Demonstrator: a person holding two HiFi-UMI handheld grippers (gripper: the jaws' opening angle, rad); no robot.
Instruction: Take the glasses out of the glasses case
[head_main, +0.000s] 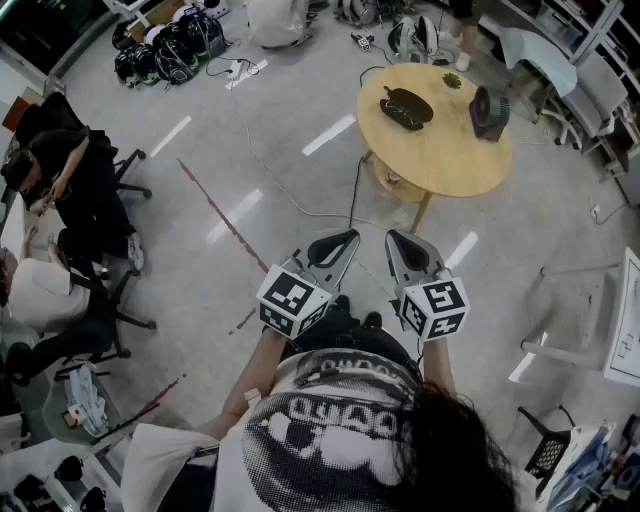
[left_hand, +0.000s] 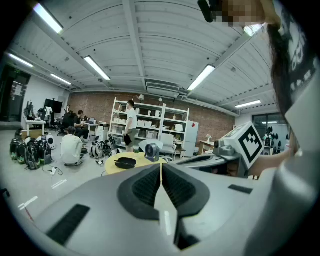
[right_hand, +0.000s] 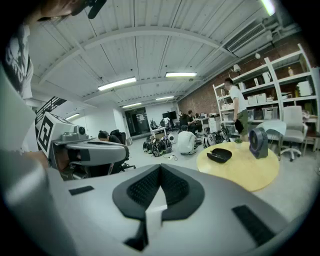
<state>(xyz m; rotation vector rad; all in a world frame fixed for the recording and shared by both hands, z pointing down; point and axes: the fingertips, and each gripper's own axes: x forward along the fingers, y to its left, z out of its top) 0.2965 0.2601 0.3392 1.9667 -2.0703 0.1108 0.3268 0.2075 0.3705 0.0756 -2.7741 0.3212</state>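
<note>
Nearest, we hold both grippers side by side in front of our body, above the grey floor, pointing forward and slightly down. The left gripper has its jaws pressed together; in the left gripper view its dark pads meet in a single seam with nothing between them. The right gripper is the same, jaws together and empty. Each carries its marker cube at the near end.

Farther out, a red line crosses the floor on the left. Ahead and to the right, well apart from both grippers, stands the round yellow tabletop. The glasses case, a dark oval, lies on its far left part, untouched; what it holds we cannot make out. A small fan stands upright to the right of the case, and a small green plant sits at the tabletop's far edge.

At the left, seated people occupy office chairs. Farthest, a cluster of bags lies on the floor at the far left. In the left gripper view, white shelves line the brick wall, with a standing person before them.
</note>
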